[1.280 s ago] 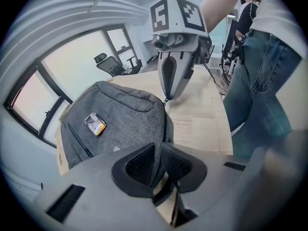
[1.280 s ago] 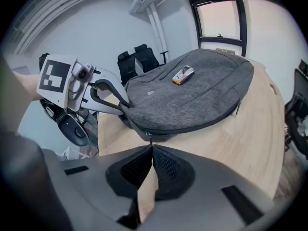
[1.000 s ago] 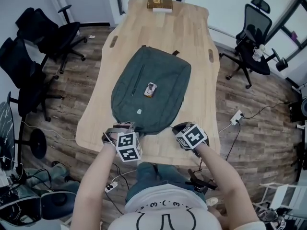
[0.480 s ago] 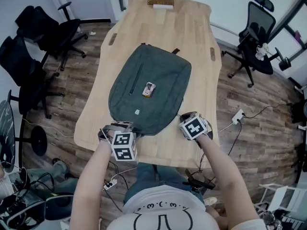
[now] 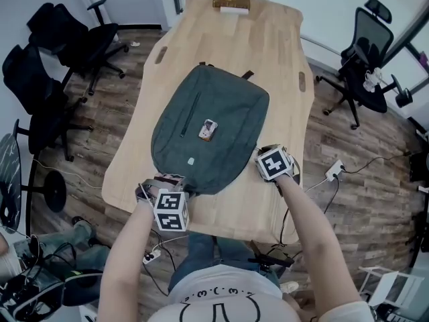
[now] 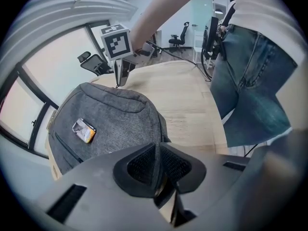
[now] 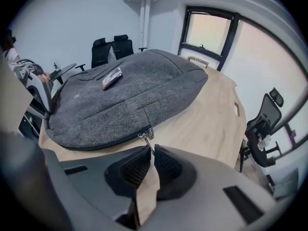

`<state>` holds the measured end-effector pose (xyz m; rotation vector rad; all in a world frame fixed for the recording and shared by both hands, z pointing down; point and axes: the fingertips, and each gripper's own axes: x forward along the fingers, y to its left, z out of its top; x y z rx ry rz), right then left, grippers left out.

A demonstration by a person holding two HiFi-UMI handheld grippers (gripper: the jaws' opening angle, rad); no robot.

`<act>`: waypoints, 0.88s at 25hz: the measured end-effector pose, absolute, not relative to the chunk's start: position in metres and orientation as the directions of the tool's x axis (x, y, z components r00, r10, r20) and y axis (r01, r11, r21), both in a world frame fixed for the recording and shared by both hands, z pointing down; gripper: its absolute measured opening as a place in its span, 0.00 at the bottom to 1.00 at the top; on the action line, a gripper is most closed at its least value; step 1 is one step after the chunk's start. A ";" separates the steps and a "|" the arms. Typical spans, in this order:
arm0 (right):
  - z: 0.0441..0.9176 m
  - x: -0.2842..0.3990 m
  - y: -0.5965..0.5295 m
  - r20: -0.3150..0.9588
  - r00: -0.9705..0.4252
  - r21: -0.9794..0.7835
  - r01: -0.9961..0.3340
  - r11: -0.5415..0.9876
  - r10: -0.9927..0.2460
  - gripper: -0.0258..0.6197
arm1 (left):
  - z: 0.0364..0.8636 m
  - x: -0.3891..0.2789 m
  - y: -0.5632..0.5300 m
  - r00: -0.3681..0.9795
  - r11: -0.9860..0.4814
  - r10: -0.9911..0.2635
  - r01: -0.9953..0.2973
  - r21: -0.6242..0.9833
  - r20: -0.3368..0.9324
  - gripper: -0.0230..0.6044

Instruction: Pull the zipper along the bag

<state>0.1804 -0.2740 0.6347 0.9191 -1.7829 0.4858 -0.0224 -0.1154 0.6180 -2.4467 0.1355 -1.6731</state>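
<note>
A grey backpack (image 5: 208, 123) lies flat on the wooden table (image 5: 268, 52). My left gripper (image 5: 178, 182) is at the bag's near left corner, shut on a fold of the grey fabric (image 6: 154, 129) that runs in between its pads (image 6: 139, 165). My right gripper (image 5: 262, 154) is at the bag's right edge. In the right gripper view the metal zipper pull (image 7: 146, 136) hangs from the dark zipper line, and its thin tab reaches in between my fingertips (image 7: 151, 150). Those jaws have just been opening; a slim gap shows between the pads.
A small orange-and-white tag (image 5: 209, 127) lies on top of the bag. A brown box (image 5: 231, 1) sits at the table's far end. Black office chairs stand at the left (image 5: 47, 79) and right (image 5: 365, 52). Cables and a power strip (image 5: 333, 170) lie on the floor.
My right gripper has slid from the bag's near edge along its right side, away from me. The left gripper has kept its hold at the near left corner.
</note>
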 end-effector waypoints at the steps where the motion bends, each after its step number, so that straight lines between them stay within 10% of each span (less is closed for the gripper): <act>1: 0.635 0.182 -0.275 0.916 -0.174 0.095 -0.781 0.617 -0.361 0.16 | 0.618 -0.020 -0.115 0.363 -0.980 -0.177 0.019 -0.198 0.915 0.10; 22: 0.567 0.189 -0.275 0.752 -0.304 -0.120 -0.936 0.332 -0.584 0.22 | 0.619 0.004 -0.133 0.364 -0.950 -0.226 -0.289 -0.122 0.904 0.12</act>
